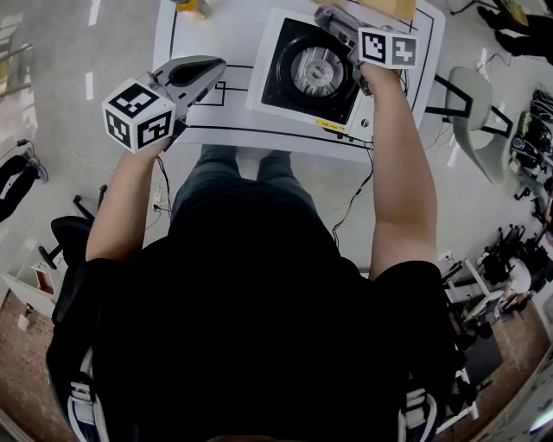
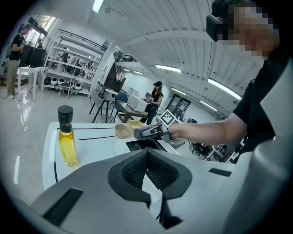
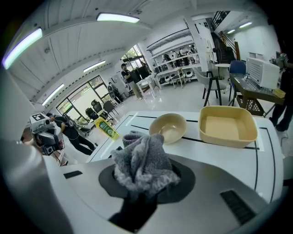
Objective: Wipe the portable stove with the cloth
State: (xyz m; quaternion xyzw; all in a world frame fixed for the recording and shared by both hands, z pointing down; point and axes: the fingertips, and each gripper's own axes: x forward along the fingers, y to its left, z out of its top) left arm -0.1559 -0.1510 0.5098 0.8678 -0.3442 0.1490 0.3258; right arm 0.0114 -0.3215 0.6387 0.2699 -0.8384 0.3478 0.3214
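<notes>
The grey cloth [image 3: 143, 161] sat bunched between the jaws of the right gripper [image 1: 327, 15], which were clamped on it with the folds spilling over the pads. From the head view I had that gripper over the far right part of the portable stove [image 1: 285, 86], near its round silver burner [image 1: 315, 69]; I could not tell whether the cloth touched the surface. The stove lay at a slight angle on the right half of the white table [image 1: 216, 34].

The left gripper [image 1: 214, 66] hovered at the table's near left side, well apart from the stove. Its jaws were pressed together with nothing between them.

Beyond the stove, the right gripper view showed me a round beige bowl [image 3: 168, 127] and, just beside it, a square beige tray [image 3: 229, 125], both on the tabletop. A yellow bottle with a green label [image 3: 106, 128] stood farther left. In the left gripper view, an oil bottle with a black cap [image 2: 67, 137] stood on the table's left end.
</notes>
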